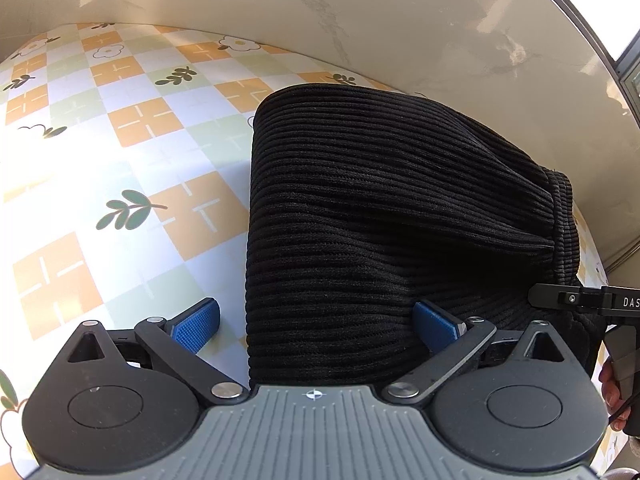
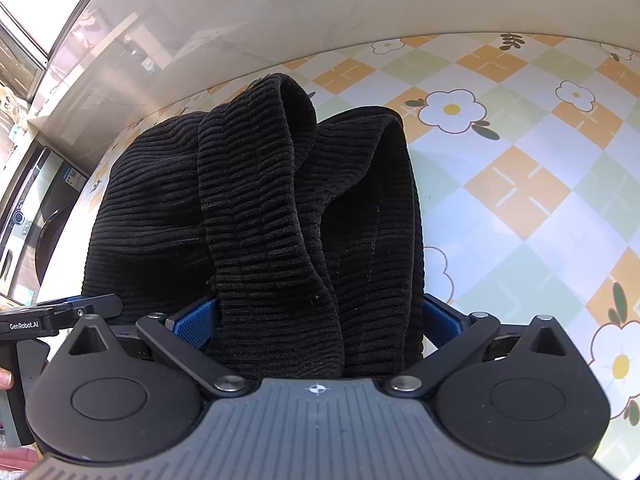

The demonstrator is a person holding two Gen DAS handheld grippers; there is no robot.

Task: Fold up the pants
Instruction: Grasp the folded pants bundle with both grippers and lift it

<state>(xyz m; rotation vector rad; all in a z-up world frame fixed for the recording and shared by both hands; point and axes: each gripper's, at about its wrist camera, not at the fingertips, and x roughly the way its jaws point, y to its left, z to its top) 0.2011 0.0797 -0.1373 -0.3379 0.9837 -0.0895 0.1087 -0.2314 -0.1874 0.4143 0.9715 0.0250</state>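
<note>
Looking along the left gripper (image 1: 316, 330): jaws spread wide, one blue pad (image 1: 196, 326) over bare tablecloth (image 1: 132, 168), the other over the black ribbed pants (image 1: 380, 216), nothing clamped. The pants lie folded on the checked floral cloth, waistband at the far right. The right gripper (image 1: 580, 300) shows at the right edge.

Right wrist view: right gripper (image 2: 316, 320) has bunched folds of the pants (image 2: 280, 208) filling the gap between its blue pads (image 2: 196, 324); jaws wide, so whether it grips I cannot tell. A washing machine (image 2: 36, 224) stands at far left.
</note>
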